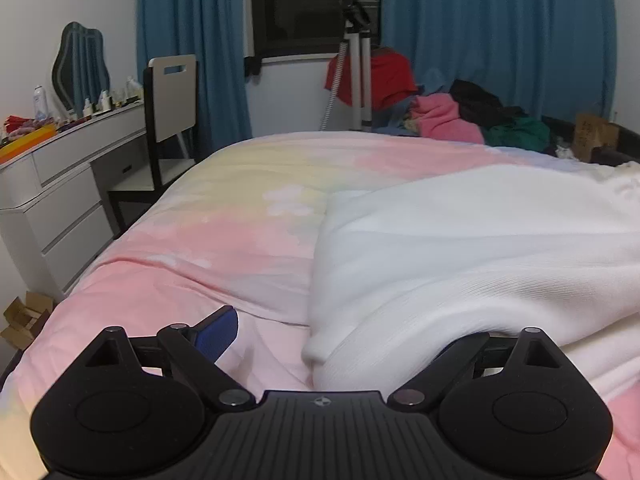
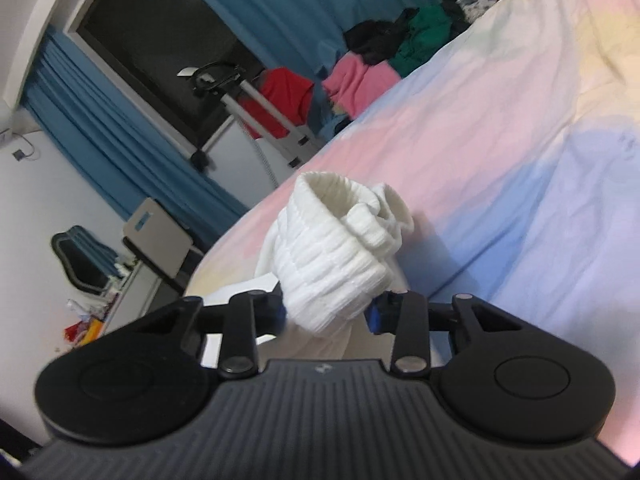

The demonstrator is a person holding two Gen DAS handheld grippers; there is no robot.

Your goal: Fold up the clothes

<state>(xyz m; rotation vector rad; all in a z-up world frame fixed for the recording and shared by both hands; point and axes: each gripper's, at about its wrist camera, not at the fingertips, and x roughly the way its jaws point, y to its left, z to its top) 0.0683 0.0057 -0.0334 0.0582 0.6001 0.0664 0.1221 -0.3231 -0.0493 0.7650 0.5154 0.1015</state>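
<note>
Bedroom, mid-fold. Right gripper (image 2: 330, 310) clamped partway closed on a bunched ribbed cuff of the white sweater (image 2: 340, 248), lifted clear of the pastel bedspread (image 2: 520, 160), cuff rising toward 12 o'clock. Left gripper (image 1: 320, 344) spread wide, blue pad (image 1: 218, 334) at 9 o'clock, other finger buried under knit at 3 o'clock, gripping nothing. Sweater body sprawled from 1 to 4 o'clock in the left view. Likely risk: thick wad slipping from a shallow bite, or sleeve dragging the body askew.
</note>
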